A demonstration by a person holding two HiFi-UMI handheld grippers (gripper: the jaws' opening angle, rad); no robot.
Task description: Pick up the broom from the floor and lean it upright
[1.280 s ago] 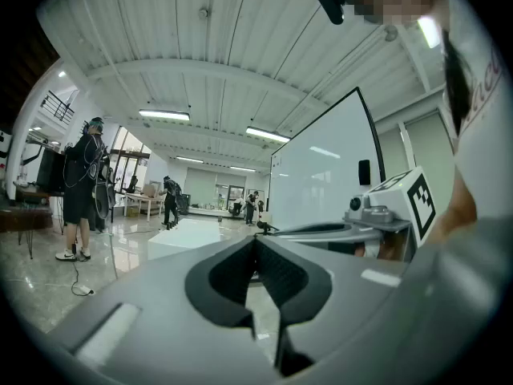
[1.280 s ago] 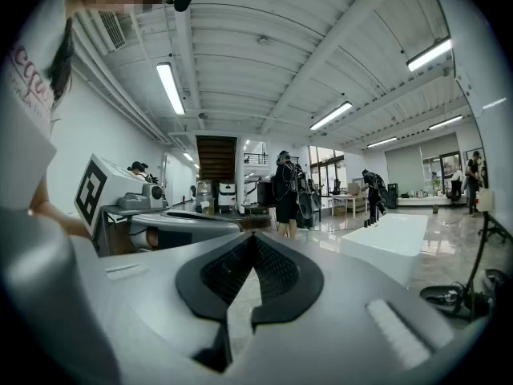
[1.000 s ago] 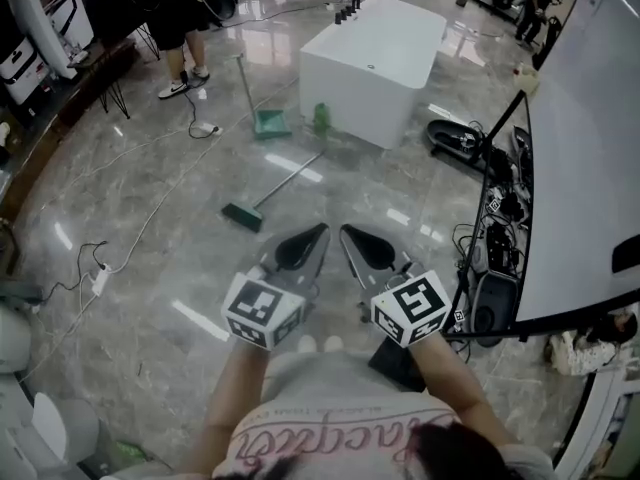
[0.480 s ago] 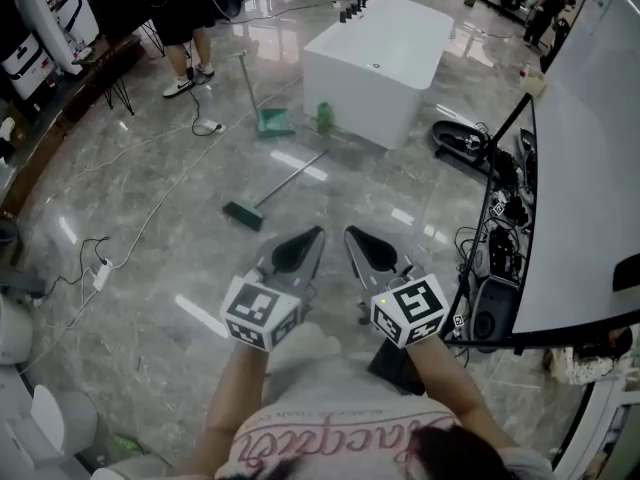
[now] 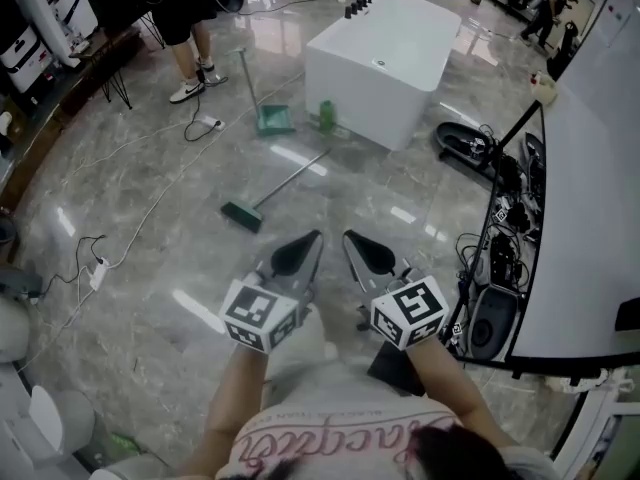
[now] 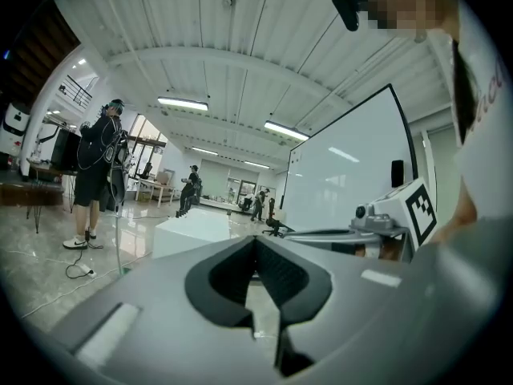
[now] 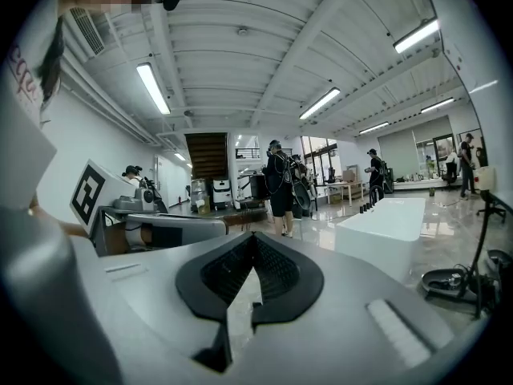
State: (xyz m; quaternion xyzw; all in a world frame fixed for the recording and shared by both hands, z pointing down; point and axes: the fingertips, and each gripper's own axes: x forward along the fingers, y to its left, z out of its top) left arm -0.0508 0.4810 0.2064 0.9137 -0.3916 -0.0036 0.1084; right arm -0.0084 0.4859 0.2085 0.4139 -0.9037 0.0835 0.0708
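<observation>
1. The broom lies flat on the floor, its head toward the person and its handle slanting away toward the white block.
2. Beyond the broom, a green dustpan and a green bottle stand near the block's base.
3. The left gripper hangs in the air short of the broom, well apart from it, fingers together on nothing.
4. The right gripper is just beside it, also closed and empty.
5. A person stands at the far left; a whiteboard is at the right.
</observation>
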